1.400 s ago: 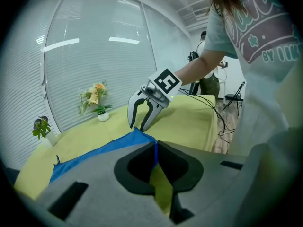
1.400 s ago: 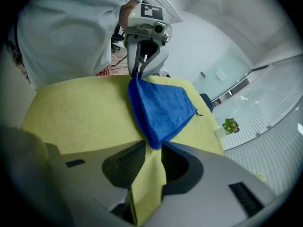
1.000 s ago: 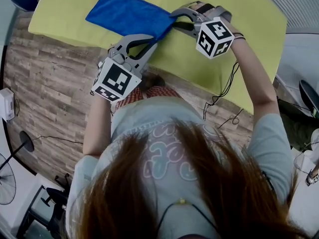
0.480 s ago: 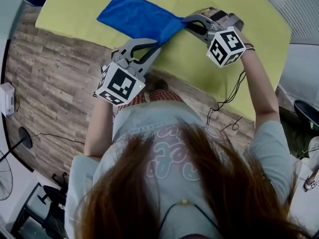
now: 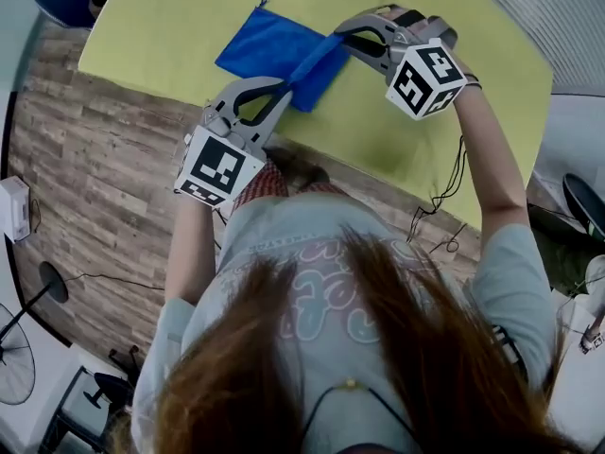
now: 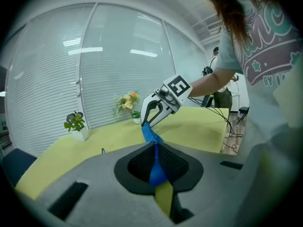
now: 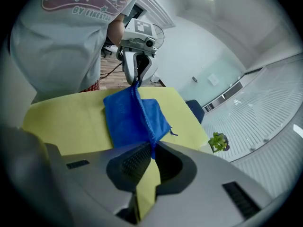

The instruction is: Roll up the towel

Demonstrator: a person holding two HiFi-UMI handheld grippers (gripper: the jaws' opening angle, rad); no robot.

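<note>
A blue towel (image 5: pixel 269 50) lies on the yellow-green table (image 5: pixel 170 26), with its near edge lifted off the surface. My left gripper (image 5: pixel 286 85) is shut on the near left corner, and blue cloth shows pinched between its jaws (image 6: pixel 155 148). My right gripper (image 5: pixel 337 41) is shut on the other end of that edge, with cloth between its jaws (image 7: pixel 152 148). The raised edge hangs taut between the two. In the right gripper view the towel (image 7: pixel 130 119) spreads below, and the left gripper (image 7: pixel 136 79) is at its far corner.
The table's near edge (image 5: pixel 312 154) runs just in front of the person, above wood-look floor. A black cable (image 5: pixel 437 183) hangs off the table at the right. A small potted plant (image 6: pixel 75 123) and flowers (image 6: pixel 127 103) stand at the table's far side by the blinds.
Both grippers moved away from the person across the table, lifting the towel's near edge and carrying it over the rest. The right jaws closed on the corner.
</note>
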